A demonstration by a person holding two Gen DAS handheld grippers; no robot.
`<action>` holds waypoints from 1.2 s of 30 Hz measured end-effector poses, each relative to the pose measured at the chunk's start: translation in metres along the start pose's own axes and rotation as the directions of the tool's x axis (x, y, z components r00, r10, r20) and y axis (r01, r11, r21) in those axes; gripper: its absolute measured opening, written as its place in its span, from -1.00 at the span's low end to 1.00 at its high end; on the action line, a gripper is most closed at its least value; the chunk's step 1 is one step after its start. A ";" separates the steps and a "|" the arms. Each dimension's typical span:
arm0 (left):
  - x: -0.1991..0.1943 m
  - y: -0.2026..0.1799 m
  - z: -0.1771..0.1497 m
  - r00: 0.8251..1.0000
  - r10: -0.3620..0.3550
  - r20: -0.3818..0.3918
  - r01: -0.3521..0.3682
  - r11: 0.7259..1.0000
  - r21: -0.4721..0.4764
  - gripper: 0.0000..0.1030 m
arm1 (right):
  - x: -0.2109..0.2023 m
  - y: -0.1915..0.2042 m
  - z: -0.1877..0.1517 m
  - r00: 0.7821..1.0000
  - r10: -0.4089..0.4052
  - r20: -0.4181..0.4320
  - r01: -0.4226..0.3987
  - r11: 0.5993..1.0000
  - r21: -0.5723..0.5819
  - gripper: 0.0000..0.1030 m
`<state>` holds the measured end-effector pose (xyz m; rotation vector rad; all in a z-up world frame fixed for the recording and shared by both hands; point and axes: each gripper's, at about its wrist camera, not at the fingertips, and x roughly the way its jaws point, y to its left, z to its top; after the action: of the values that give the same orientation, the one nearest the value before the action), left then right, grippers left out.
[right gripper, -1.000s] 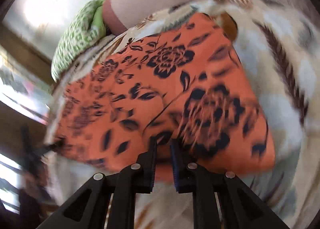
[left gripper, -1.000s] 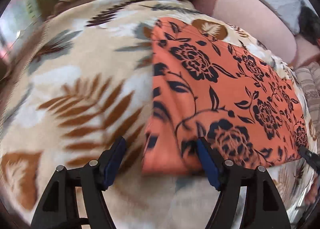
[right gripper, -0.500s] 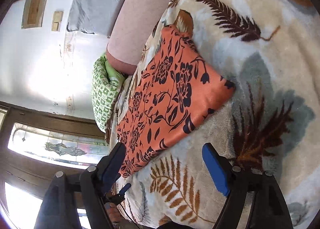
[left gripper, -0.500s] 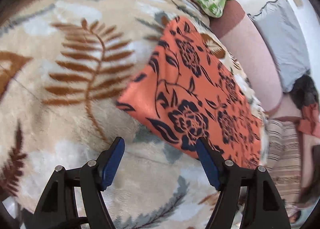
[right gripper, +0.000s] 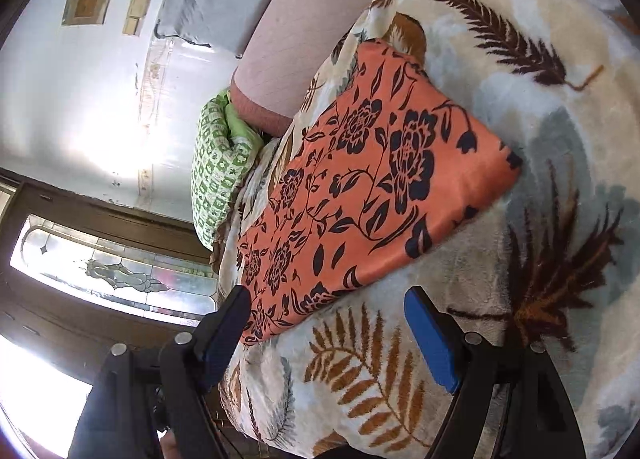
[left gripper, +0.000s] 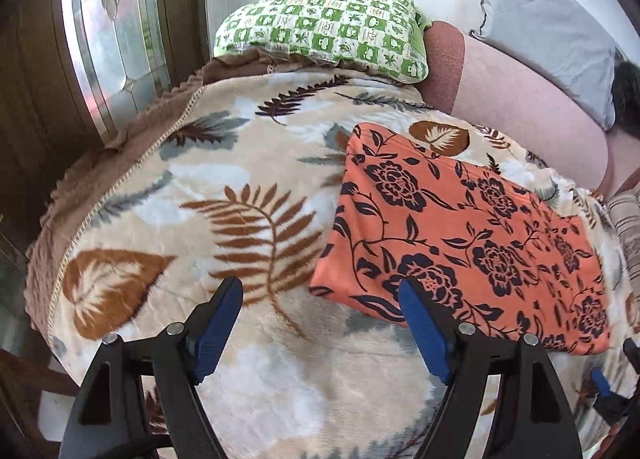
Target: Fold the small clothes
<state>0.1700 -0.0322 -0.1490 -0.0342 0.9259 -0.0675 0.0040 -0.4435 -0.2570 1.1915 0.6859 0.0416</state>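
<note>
Folded orange floral cloth lies flat on leaf-patterned blanket.

The orange cloth with dark flowers lay folded flat into a neat rectangle on the leaf-print blanket, untouched.

Folded cloth lies on the blanket; pillow behind it, bolster alongside.
</note>
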 end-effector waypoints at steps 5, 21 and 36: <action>0.004 -0.003 0.003 1.000 0.021 0.004 -0.022 1.000 0.019 0.56 | 0.007 0.000 0.003 1.000 -0.023 0.019 0.023 1.000 -0.002 0.56; 0.046 -0.019 0.002 0.997 0.025 -0.075 -0.022 0.999 0.033 0.56 | 0.026 -0.028 0.017 0.999 -0.044 0.030 0.043 0.997 0.057 0.37; 0.074 -0.030 0.007 0.993 0.028 -0.115 -0.022 0.999 0.049 0.56 | 0.038 -0.035 0.033 0.998 -0.046 0.039 0.043 0.997 0.071 0.36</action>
<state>0.2189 -0.0671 -0.2020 0.0257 1.0406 -0.0690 0.0400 -0.4703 -0.2986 1.2409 0.6826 -0.0446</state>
